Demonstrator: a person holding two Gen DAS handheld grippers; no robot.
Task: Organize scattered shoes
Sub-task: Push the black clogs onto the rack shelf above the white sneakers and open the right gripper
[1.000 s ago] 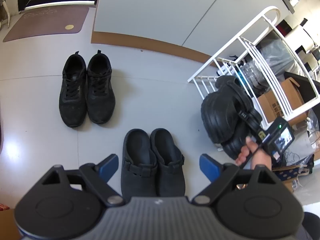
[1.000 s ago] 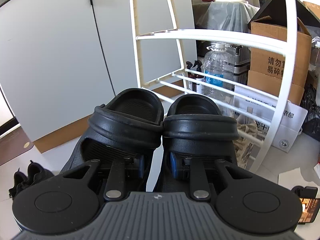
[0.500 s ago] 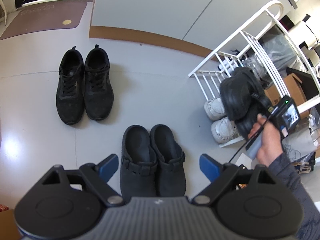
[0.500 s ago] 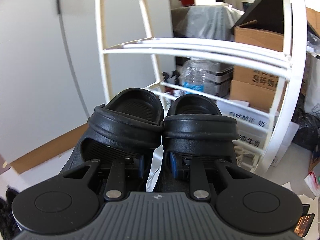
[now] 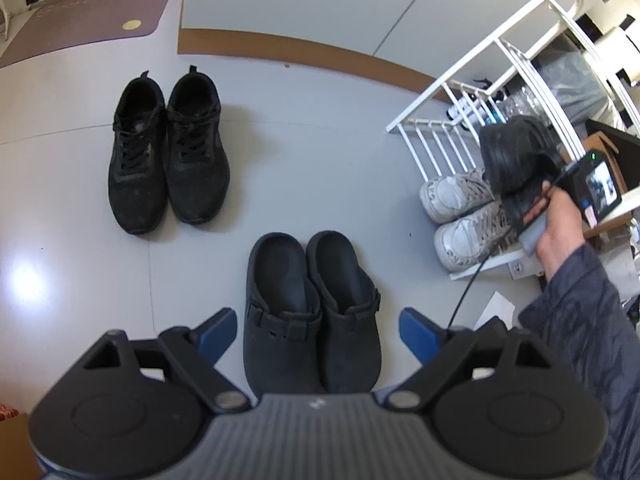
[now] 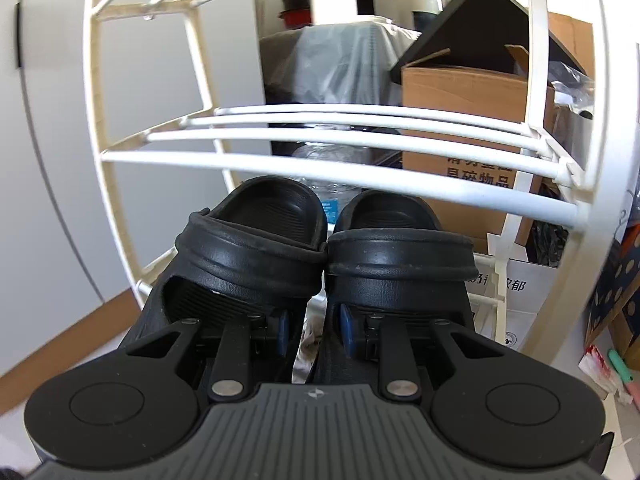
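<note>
My right gripper (image 6: 312,330) pinches a pair of black sandals (image 6: 320,248) by their inner walls, side by side, held up at the white rack (image 6: 320,160), just under its middle rails. My left gripper (image 5: 316,334) hangs spread wide over black clogs (image 5: 312,312) on the floor left of the rack. Black sneakers (image 5: 168,152) sit farther left; white sneakers (image 5: 460,216) rest on the rack's bottom shelf.

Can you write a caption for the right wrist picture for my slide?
The right tool holds a pair of black slides up in front of the white shoe rack.
</note>
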